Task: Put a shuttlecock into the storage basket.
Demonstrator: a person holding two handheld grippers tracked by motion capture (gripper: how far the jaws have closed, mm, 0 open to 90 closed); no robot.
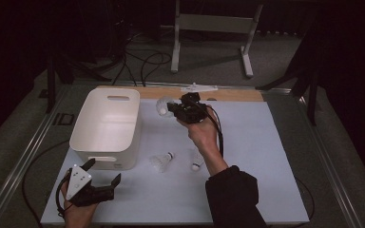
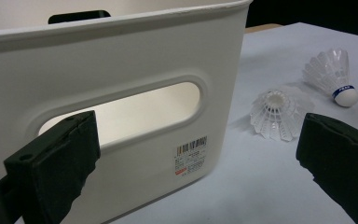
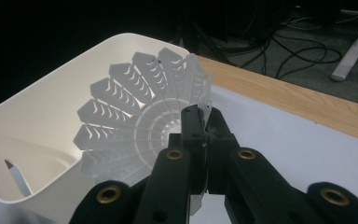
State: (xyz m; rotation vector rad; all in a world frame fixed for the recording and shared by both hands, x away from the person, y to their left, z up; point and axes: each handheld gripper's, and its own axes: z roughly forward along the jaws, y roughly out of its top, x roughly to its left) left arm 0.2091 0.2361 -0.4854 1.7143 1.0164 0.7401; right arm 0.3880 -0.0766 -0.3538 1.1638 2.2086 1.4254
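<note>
Here, a white shuttlecock [image 3: 140, 116] is pinched by its skirt edge in the closed right gripper [image 3: 204, 135], held aloft just beside the white bin [image 1: 105, 124]. The left gripper [image 1: 100, 176] is held wide open and empty near the bin's front wall, while two more shuttlecocks [image 1: 162, 161] are seen lying on the table [image 1: 256, 190].

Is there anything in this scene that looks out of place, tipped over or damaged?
Nothing looks damaged. Two shuttlecocks lie on their sides on the mat, one beside the white bin, the other further right. The right gripper pinches a third shuttlecock by its skirt edge.
</note>
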